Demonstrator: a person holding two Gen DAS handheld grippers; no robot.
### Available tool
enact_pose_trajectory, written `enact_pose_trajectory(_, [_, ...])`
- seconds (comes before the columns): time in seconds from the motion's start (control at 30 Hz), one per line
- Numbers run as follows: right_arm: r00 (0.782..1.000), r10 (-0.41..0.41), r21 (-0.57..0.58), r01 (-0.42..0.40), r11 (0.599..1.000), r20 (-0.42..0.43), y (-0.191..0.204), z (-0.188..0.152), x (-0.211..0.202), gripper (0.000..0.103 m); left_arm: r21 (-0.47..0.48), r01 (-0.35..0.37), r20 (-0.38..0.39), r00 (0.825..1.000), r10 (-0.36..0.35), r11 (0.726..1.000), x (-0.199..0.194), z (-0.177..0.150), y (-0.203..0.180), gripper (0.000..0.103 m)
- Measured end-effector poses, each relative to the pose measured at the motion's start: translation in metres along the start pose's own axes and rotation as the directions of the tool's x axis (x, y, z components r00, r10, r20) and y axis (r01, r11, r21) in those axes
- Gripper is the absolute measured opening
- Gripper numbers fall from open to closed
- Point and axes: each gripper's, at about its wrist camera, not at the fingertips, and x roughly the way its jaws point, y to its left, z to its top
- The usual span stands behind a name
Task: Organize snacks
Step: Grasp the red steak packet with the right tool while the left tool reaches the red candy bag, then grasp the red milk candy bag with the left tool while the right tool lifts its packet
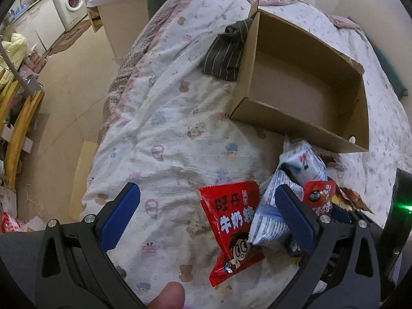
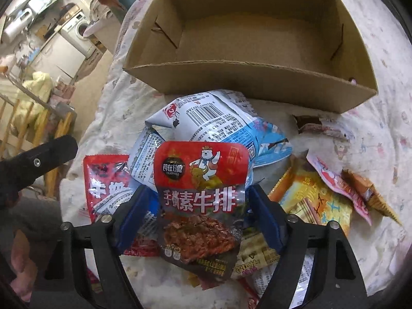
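We saw the left gripper (image 1: pixel 206 216) with its 2 blue fingers spread wide apart, nothing between them but the printed bedsheet (image 1: pixel 164 134); a red milk-candy packet (image 1: pixel 233 229) lay flat on the sheet just inside the right-hand finger, not gripped. Beside that finger sat a pale blue-white snack bag (image 1: pixel 270 221), partly under it, with another blue-white bag (image 1: pixel 306 162) further toward the cardboard box (image 1: pixel 291 126). The box sat open on the bed beyond the pile, its near wall close to the topmost bag, and we saw no snacks in it. A dark striped cloth (image 1: pixel 226 51) lay against the box's far left side. In the right wrist view the right gripper (image 2: pixel 198 213) was clamped on a red veggie-steak packet (image 2: pixel 200 193), both blue fingers pressed against its edges, packet upright and facing the camera, held over the snack pile in front of the box (image 2: pixel 247 82). Behind it we saw the large blue-white bag (image 2: pixel 213 121) with a barcode, touching the packet's top edge in view. The red milk-candy packet (image 2: pixel 105 180) lay left of the held packet, partly covered by a blue-white bag. To the right lay a yellow-orange packet (image 2: pixel 314 198), a pink-white packet (image 2: pixel 337 180) overlapping it, and a brown wrapper (image 2: pixel 322 126) near the box wall. A washing machine (image 1: pixel 73 2) stood across the room.
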Motion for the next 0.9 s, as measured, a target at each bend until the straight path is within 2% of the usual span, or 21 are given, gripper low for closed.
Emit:
enact_pose_trajectory(0.03, [1.000,0.007,-0.007,-0.007,1.000,0.009,0.001,0.000,-0.002,0.067,0.001,-0.003,-0.006,1.000,0.003,1.000,0.001,-0.001,0.000,0.103])
enact_pose_trajectory(0.07, [1.000,0.016,-0.010,-0.016,1.000,0.017,0.001,0.000,-0.005,0.059,0.001,-0.007,-0.013,1.000,0.007,1.000,0.003,-0.001,0.001,0.103])
enact_pose_trajectory(0.2, [0.998,0.037,-0.011,-0.037,0.999,0.041,0.000,-0.001,-0.015,0.054,-0.025,-0.014,-0.053,0.999,0.013,1.000,0.010,-0.004,0.008,0.103])
enact_pose_trajectory(0.5, [0.989,0.136,0.068,-0.141,0.988,0.064,-0.040,-0.004,-0.053,0.054,-0.029,-0.024,-0.090,0.996,0.021,0.999,0.021,-0.010,0.012,0.103])
enact_pose_trajectory(0.67, [0.980,0.159,0.074,-0.169,0.983,0.121,-0.063,-0.004,-0.075,0.054,-0.088,0.021,-0.155,0.987,-0.034,0.996,0.039,-0.012,0.020,0.103])
enact_pose_trajectory(0.73, [0.973,0.180,0.087,-0.193,0.977,0.142,-0.068,-0.007,-0.077,0.054,-0.105,0.023,-0.181,0.983,-0.042,0.994,0.046,-0.014,0.022,0.094])
enact_pose_trajectory(0.8, [0.967,0.208,0.121,-0.226,0.967,0.145,-0.078,-0.011,-0.076,0.054,-0.113,0.035,-0.209,0.976,-0.058,0.993,0.054,-0.016,0.022,0.079])
enact_pose_trajectory(0.9, [0.964,0.214,0.136,-0.235,0.962,0.156,-0.085,-0.013,-0.075,0.054,-0.129,0.099,-0.261,0.957,-0.131,0.987,0.066,-0.021,0.016,0.069])
